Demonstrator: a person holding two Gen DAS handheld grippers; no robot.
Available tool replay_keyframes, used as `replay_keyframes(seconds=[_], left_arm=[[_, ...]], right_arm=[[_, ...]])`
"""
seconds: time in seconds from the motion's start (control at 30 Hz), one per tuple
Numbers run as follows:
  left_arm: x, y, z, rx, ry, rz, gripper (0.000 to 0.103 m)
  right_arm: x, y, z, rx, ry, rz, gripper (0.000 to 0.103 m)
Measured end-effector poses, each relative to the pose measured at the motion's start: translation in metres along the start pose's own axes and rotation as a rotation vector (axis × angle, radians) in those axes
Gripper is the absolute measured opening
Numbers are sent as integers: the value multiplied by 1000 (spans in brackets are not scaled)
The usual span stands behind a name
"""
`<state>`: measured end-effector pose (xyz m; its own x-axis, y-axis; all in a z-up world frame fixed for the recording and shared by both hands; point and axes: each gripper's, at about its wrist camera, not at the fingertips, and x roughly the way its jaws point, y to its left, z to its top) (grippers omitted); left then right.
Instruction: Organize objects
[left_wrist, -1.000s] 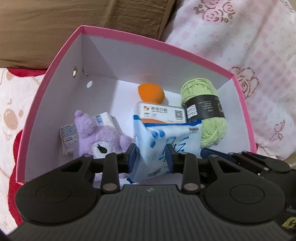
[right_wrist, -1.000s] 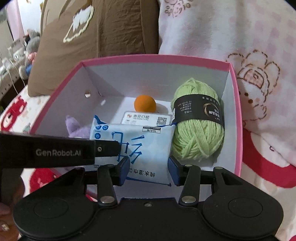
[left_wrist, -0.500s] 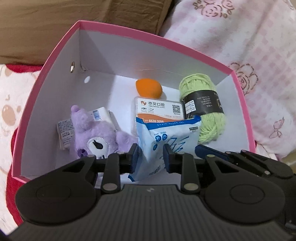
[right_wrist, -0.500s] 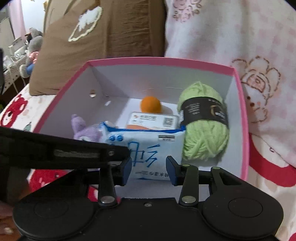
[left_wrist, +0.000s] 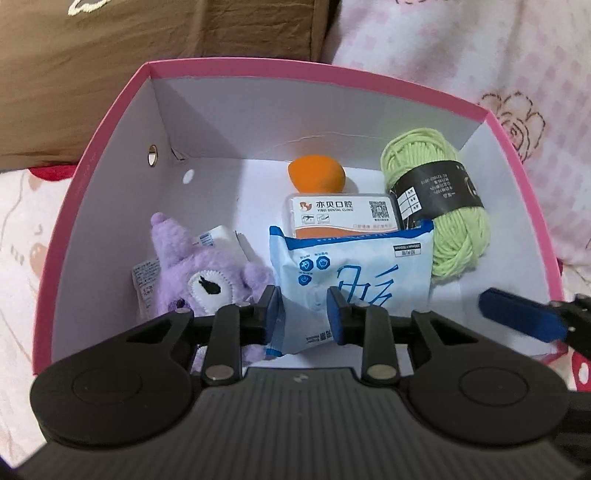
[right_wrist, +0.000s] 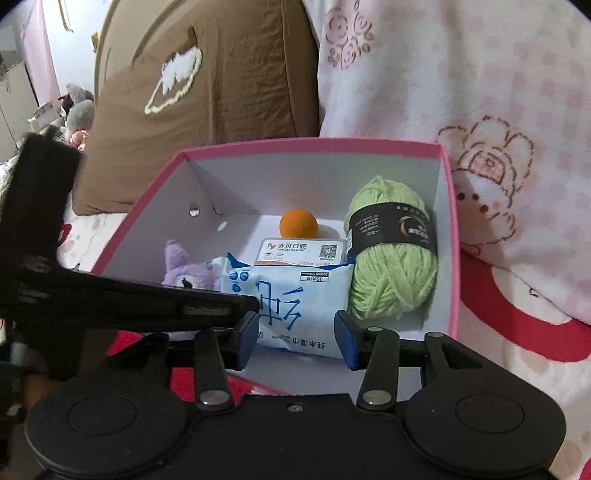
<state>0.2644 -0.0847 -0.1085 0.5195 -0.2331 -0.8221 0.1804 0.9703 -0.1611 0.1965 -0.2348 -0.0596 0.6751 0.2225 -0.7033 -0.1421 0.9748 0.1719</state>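
- My right view alone shows the brown cushion (right_wrist: 207, 92) in full and a grey plush (right_wrist: 79, 107) far off; my left view shows the label beside the purple plush (left_wrist: 207, 273).
- My left claw (left_wrist: 302, 306) pinches the blue wipes pack's (left_wrist: 354, 273) near corner inside the pink box (left_wrist: 110, 122), as before.
- My right claw (right_wrist: 297, 338) is opening, nothing pressed, backed off from the box since a second ago.
- The green yarn (right_wrist: 391, 258), orange ball (right_wrist: 298, 223) and dental box (left_wrist: 341, 214) sit in the box on a pink printed blanket (right_wrist: 480, 92).

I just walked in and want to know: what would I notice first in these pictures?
The pink box, sitting on bedding, catches the eye first. Inside, green yarn fills the right side, a purple plush lies at the left and an orange ball sits at the back. In front, a blue wipes pack stands up, pinched by the left gripper.
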Motion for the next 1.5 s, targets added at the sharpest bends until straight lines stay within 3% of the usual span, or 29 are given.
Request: replay_keyframes(seconds=[0.1,0.2,0.3,0.67,0.97,1.1,1.4,1.5], left_arm=[[-13,4,1,-17,-10,-13,31],[-35,8,0,-6,-42,-4,42],[-54,15,-3,-33,-42,-36,42],[-123,20,-9,-12,-52,-36,48],[-183,27,-22,-7,-93,-15,53],[-199,30,-34,7,-88,-32,63],[-228,34,-51,3,-116,-16,72],[-235,41,-60,-9,-164,-37,90]], right_arm=[[-13,4,-3,-36,-32,-7,58],[-27,7,-6,-55,-53,0,66],[-37,8,-8,-72,-63,3,69],[-64,16,-10,-74,-77,40,69],[-100,37,-10,-52,-104,7,75],[-116,55,-16,-74,-110,-8,76],[-142,75,-26,-81,-111,-72,81],[-148,75,-29,-64,-117,-97,86]])
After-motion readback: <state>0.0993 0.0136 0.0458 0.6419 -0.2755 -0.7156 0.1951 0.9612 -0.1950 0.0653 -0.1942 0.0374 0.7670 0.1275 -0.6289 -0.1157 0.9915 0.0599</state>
